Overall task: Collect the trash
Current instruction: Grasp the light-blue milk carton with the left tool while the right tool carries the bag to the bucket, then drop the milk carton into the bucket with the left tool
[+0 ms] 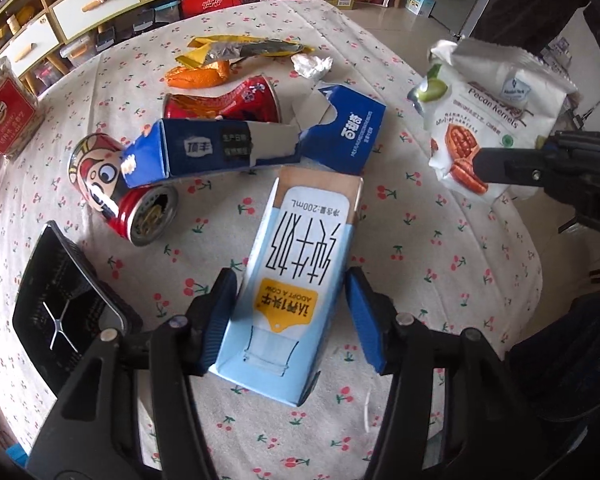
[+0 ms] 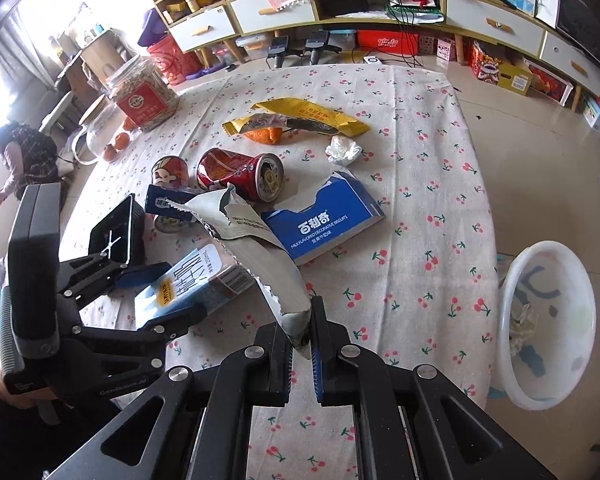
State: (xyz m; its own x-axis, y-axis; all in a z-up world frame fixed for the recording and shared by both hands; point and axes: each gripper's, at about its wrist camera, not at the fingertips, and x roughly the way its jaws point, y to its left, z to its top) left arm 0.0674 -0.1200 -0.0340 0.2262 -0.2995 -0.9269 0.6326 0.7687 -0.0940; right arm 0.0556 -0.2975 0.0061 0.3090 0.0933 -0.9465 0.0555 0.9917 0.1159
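the light blue milk carton (image 1: 296, 280) lies on the cherry-print tablecloth (image 1: 440, 240) at the lower centre of the left wrist view, between the fingers of the left gripper (image 1: 290, 320); the left pad touches it, the right one stands just off, so nothing is clamped. the right gripper (image 2: 303, 344) is clenched on a white pecan bag (image 2: 260, 256), lifted at lower centre. a white bin (image 2: 548, 320) sits at the right edge, and crushed red cans (image 2: 240, 174) and a blue biscuit box (image 2: 324, 220) lie mid-frame.

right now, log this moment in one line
left tool: around milk carton | right tool: shut on pecan bag | bin: beside table
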